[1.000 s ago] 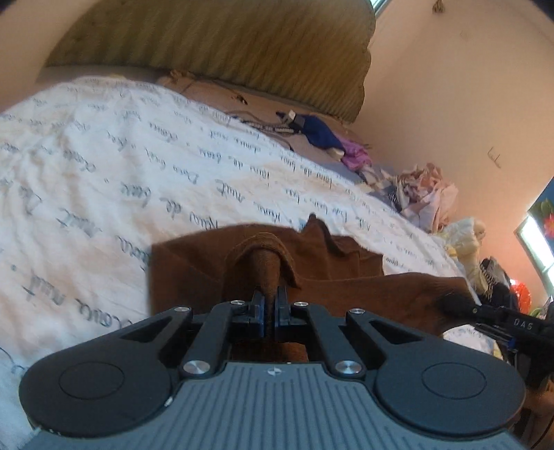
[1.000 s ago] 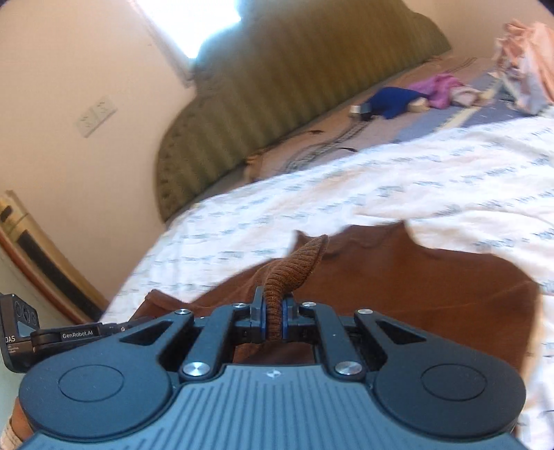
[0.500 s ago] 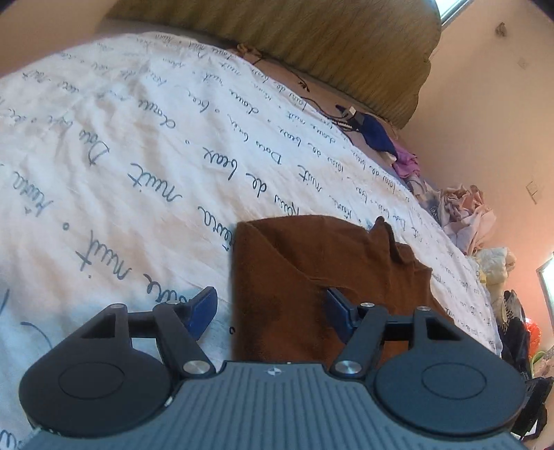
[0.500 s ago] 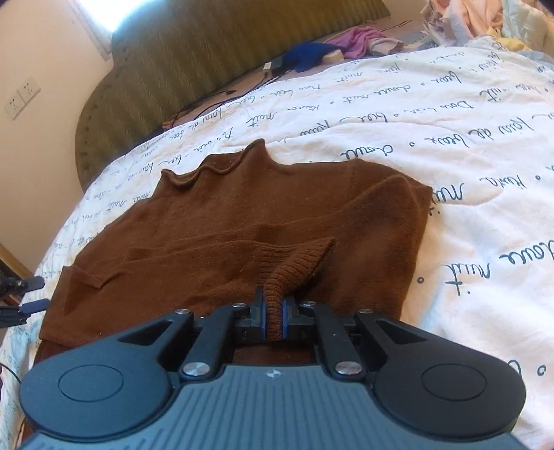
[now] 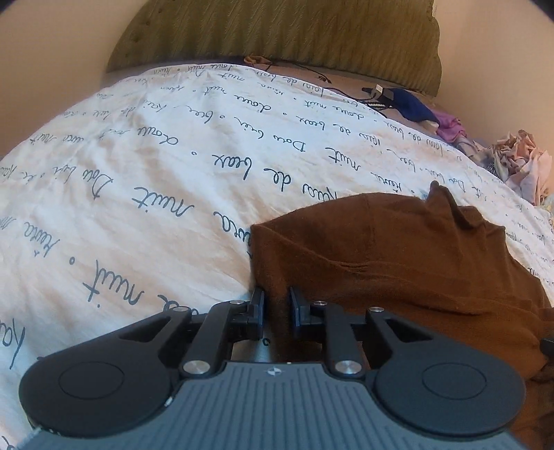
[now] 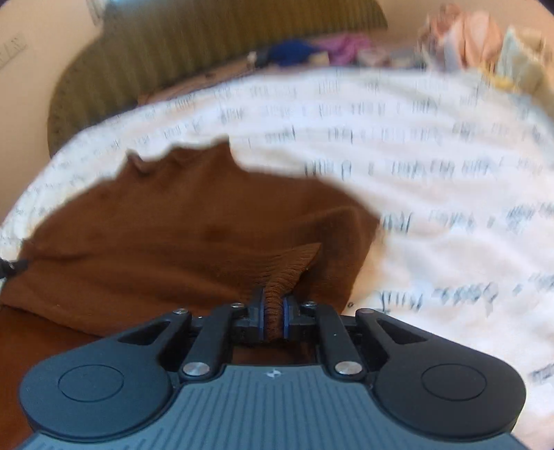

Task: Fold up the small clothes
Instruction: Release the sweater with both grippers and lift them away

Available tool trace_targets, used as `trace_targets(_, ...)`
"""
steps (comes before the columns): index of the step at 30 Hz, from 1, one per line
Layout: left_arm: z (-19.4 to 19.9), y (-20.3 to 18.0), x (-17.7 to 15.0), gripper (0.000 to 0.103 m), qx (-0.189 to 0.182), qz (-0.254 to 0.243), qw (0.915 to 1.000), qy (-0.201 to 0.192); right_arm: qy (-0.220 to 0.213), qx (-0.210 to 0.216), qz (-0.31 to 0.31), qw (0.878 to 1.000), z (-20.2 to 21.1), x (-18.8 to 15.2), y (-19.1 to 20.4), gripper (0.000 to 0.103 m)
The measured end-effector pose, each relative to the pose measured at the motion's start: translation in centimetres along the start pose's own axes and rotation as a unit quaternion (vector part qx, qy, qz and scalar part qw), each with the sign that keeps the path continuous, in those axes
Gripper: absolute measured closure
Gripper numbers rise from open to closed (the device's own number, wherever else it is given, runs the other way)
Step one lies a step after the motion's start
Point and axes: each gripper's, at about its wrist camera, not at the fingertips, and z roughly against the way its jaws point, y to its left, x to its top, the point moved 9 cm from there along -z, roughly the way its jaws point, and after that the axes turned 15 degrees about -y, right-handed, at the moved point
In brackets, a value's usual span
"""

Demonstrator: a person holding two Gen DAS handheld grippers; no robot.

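Observation:
A small brown knit sweater (image 5: 398, 249) lies on a white bedspread with dark handwriting (image 5: 155, 173), its collar pointing away from me. My left gripper (image 5: 276, 308) has its jaws closed to a narrow gap on the sweater's left folded edge. In the right wrist view the sweater (image 6: 166, 221) fills the lower left, and my right gripper (image 6: 273, 313) is shut on its ribbed cuff (image 6: 291, 266), which bunches up between the pads. That view is blurred.
An olive striped headboard (image 5: 277, 31) runs along the far side of the bed. A blue garment (image 5: 412, 105), a purple one (image 5: 450, 126) and a heap of pale clothes (image 5: 519, 162) lie at the far right edge, with a cable nearby.
My left gripper let go of the sweater, opened wide, then closed again on its left folded edge. My right gripper kept hold of the cuff and carried it over the sweater's body.

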Motion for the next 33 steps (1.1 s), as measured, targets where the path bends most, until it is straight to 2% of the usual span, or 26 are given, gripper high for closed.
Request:
trace_targets(1,0.1,0.1,0.2,0.071,0.008,-0.007,0.9999,0.0,0.004,-0.002,-0.005,1.0,0.4,0.2,0.1,0.091)
trace_targets(2,0.6,0.5,0.6,0.063,0.023,-0.01,0.9997,-0.003,0.007,-0.004,-0.005,1.0,1.0,0.4,0.3,0.08)
trace_targets(3,1.2,1.1,1.0,0.061,0.036,-0.007,0.9993,-0.008,0.004,-0.007,0.003,1.0,1.9,0.8,0.6,0.072)
trace_targets(5,2.9,1.7,2.1,0.062,0.031,0.009,0.9991,-0.029,-0.042,-0.024,0.023,0.999,4.3,2.2,0.8,0.047)
trace_targets(6,3.9,1.5,2.8,0.061,0.02,0.017,0.9987,-0.043,-0.065,-0.019,0.024,0.997,5.2,2.9,1.1,0.044)
trace_targets(9,5.8,-1.3,3.7,0.045,-0.032,0.033,0.9966,-0.068,-0.101,0.033,-0.006,0.994,6.0,4.1,3.0,0.044)
trace_targets(11,6.3,-4.5,3.5,0.032,-0.078,0.027,0.9934,-0.08,-0.085,0.039,0.027,0.995,4.3,3.5,5.5,0.045)
trace_targets(13,5.7,-7.9,2.1,0.029,-0.112,0.005,0.9912,-0.07,-0.077,0.034,0.077,0.994,2.1,2.3,8.0,0.045)
trace_targets(14,5.0,-8.8,1.2,0.029,-0.101,-0.018,0.9927,-0.064,-0.065,0.021,0.112,0.991,0.8,1.3,9.0,0.048)
trace_targets(16,2.9,-9.3,-1.4,0.029,-0.059,-0.07,0.995,-0.039,-0.04,-0.031,0.18,0.982,-1.3,-0.7,9.2,0.048)
trace_targets(17,1.7,-8.6,-2.7,0.028,-0.039,-0.082,0.9956,-0.022,-0.045,-0.038,0.179,0.982,-1.7,-1.2,8.5,0.047)
trace_targets(19,1.6,-7.4,-3.5,0.026,-0.035,-0.116,0.991,-0.058,-0.052,-0.035,0.131,0.989,-1.6,-0.9,6.3,0.04)
trace_targets(21,2.1,-6.5,-3.4,0.026,-0.031,-0.11,0.992,-0.053,-0.05,-0.047,0.117,0.991,-1.1,-0.4,4.4,0.041)
trace_targets(24,2.6,-3.6,-2.5,0.024,-0.001,-0.066,0.9971,-0.037,-0.046,-0.061,0.101,0.992,0.4,0.2,3.1,0.04)
trace_targets(25,3.2,-2.9,-2.3,0.028,0.013,-0.054,0.9978,-0.035,-0.05,-0.065,0.098,0.992,1.2,0.3,3.2,0.04)
trace_targets(26,4.2,-2.5,-1.8,0.028,0.007,-0.035,0.9984,-0.043,-0.058,-0.058,0.096,0.992,1.9,0.4,3.6,0.039)
trace_targets(29,7.1,-4.3,-1.5,0.023,-0.052,-0.006,0.9961,-0.071,-0.066,-0.013,0.083,0.994,3.0,-0.5,5.8,0.039)
trace_targets(31,8.0,-6.5,-2.2,0.016,-0.084,-0.018,0.9933,-0.077,-0.063,-0.002,0.099,0.993,2.8,-1.4,7.1,0.039)
trace_targets(33,7.0,-8.0,-3.8,0.015,-0.081,-0.051,0.9934,-0.065,-0.044,-0.015,0.113,0.993,1.8,-2.7,7.2,0.04)
